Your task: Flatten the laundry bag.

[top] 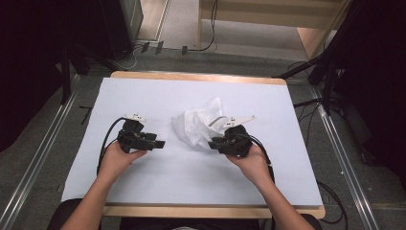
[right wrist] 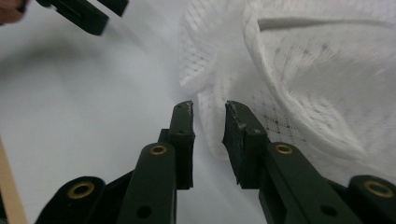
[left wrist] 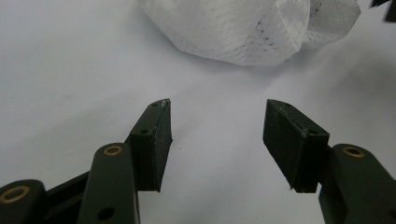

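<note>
On a pale tabletop, the left gripper sits at the left, held low, its jaws wide apart and empty; its jaw tips are too small to make out from above; a crumpled white mesh cloth lies at the centre, its top edge cut off in the left gripper view; at its right edge, the right gripper has jaws narrowly apart around a fold, contact unclear.

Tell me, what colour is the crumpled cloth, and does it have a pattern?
The cloth is white, with a fine grid of tiny dots. The right gripper view shows it best.
</note>
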{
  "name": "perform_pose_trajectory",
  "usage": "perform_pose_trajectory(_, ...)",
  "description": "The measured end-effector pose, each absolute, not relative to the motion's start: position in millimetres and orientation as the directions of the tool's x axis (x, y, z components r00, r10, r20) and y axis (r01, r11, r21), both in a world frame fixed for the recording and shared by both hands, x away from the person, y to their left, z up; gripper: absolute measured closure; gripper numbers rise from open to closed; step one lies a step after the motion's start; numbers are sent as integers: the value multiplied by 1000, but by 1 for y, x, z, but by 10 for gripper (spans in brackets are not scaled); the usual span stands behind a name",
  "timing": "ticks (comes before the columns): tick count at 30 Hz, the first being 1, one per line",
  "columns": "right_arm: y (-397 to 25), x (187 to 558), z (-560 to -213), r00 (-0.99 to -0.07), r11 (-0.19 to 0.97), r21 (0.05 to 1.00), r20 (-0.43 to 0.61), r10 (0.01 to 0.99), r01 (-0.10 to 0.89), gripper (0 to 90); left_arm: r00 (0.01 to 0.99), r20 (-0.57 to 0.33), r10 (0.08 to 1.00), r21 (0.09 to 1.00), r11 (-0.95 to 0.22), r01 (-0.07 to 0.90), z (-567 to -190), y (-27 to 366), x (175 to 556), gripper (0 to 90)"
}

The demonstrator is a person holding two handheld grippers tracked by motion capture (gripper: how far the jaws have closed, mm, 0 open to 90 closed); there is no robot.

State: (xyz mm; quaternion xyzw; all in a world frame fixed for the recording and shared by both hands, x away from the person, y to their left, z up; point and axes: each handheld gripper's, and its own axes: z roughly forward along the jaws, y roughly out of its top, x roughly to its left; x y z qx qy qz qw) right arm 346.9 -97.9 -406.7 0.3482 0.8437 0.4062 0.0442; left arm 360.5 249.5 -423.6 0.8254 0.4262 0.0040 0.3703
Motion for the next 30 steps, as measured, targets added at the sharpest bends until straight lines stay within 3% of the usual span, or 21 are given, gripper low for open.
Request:
perform_pose_trajectory(5,-108,344,-369,-767,395,758,209,607,519,731,631,-310,711,620,-352,701,-423,252,360,430)
perform_pose_trajectory(10,-114,370,-354,-754,408,765,149,640,498,627,622,-318,715,620,-339,708,-422,255,360,430)
perform_pose_trajectory(16,-117,419,-372,-728,409,729,176,663,549,518,623,-315,716,616,-345,708,-424,256,360,430)
perform_pose_trajectory(20,-112,445,-395,-710,410,682,229,666,605,375,617,-316,721,614,-341,712,-424,258,358,430)
perform_pose_trajectory(23,-107,453,-411,-695,421,633,271,666,650,320,618,-312,722,612,-345,712,-425,258,357,430)
perform_pose_trajectory(25,-103,452,-420,-696,437,614,271,665,657,335,616,-312,724,609,-345,714,-425,259,356,430)
perform_pose_trajectory(26,-100,452,-424,-699,453,601,265,664,659,395,614,-312,725,609,-344,715,-425,259,356,430)
perform_pose_trajectory(30,-95,446,-433,-718,480,586,276,639,653,772,612,-309,728,608,-343,716,-425,259,355,430)
